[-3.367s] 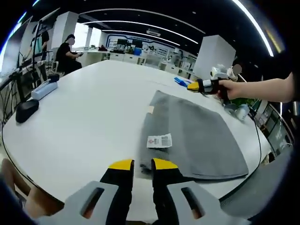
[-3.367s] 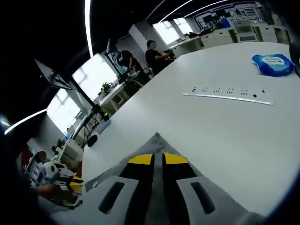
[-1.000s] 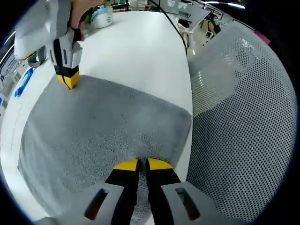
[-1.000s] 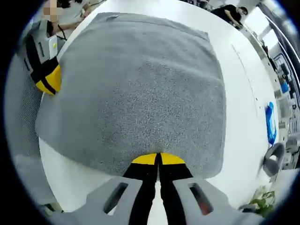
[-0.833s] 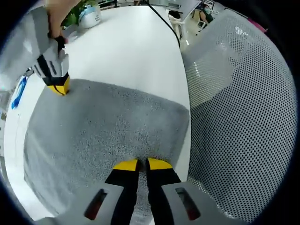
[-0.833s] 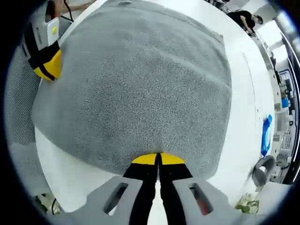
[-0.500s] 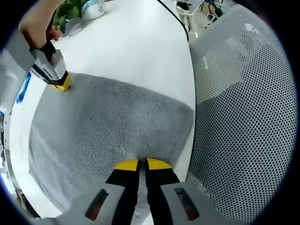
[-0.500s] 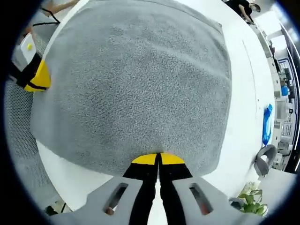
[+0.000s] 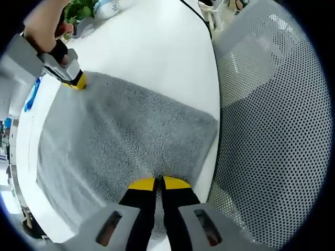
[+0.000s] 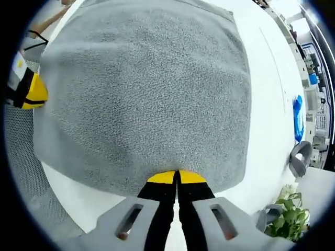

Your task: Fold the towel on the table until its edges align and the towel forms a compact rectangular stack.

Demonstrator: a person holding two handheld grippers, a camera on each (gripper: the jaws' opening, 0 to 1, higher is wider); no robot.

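Bare table (image 9: 157, 57) beyond towel (image 9: 120, 136) passable; mesh chair back (image 9: 272, 120) crowds table edge beside left tongs (image 9: 156, 183).

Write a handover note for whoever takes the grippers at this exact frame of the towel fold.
Left gripper: shut on the towel at its near edge.
Right gripper: shut on the towel's other near corner.
The grey towel is spread over the white table, its near edge by a mesh chair.
Done: both near corners gripped.
Left: carry this edge over to the far one, align the edges, then repeat until it forms a compact rectangle.
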